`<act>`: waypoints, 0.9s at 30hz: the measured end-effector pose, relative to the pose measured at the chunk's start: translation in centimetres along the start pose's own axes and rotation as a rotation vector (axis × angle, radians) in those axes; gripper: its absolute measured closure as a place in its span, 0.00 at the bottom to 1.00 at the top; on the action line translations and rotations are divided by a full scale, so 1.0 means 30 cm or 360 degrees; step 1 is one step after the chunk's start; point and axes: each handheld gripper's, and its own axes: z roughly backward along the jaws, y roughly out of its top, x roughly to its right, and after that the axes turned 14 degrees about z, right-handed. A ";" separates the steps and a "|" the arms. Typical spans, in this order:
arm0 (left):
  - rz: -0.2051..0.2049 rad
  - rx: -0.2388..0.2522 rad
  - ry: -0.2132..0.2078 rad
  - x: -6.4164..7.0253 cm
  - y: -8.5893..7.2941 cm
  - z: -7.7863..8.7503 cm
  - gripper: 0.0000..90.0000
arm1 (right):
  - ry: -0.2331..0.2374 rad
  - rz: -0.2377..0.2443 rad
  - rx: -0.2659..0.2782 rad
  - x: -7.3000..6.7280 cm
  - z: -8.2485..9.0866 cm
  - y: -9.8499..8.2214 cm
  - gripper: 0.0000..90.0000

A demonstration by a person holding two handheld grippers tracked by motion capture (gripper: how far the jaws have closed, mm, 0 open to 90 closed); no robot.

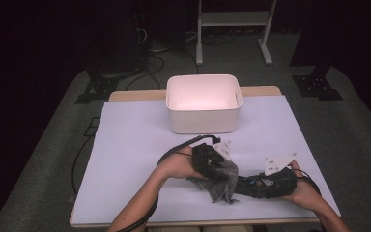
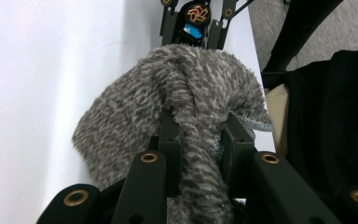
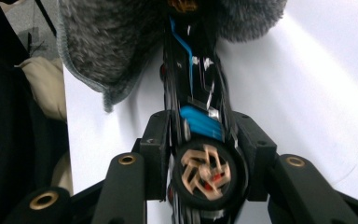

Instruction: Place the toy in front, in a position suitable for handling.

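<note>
The grey fuzzy cloth hides the toy car's front. Left gripper pinches the cloth; right gripper clamps the car. White bin sits beyond.

The grey cloth covers most of the black toy car in the left gripper view (only its wheeled end shows above). In the right gripper view the car's far end runs under the cloth, and the picture is blurred.
</note>
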 end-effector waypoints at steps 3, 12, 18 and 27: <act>-0.0027 -0.0032 -0.0006 0.009 0.024 -0.025 0.82 | -0.0013 -0.0005 0.0021 -0.005 -0.001 -0.007 0.66; 0.0011 0.0001 0.0014 -0.008 -0.008 0.026 0.82 | 0.0002 -0.0017 -0.0087 0.005 -0.009 0.021 0.55; 0.0035 0.0018 0.0023 -0.011 -0.044 0.056 0.81 | 0.0119 0.0042 -0.0159 0.007 -0.092 0.061 0.57; 0.0083 0.0049 0.0034 -0.017 -0.104 0.115 0.83 | 0.0066 0.0141 -0.0194 0.010 -0.129 0.107 0.62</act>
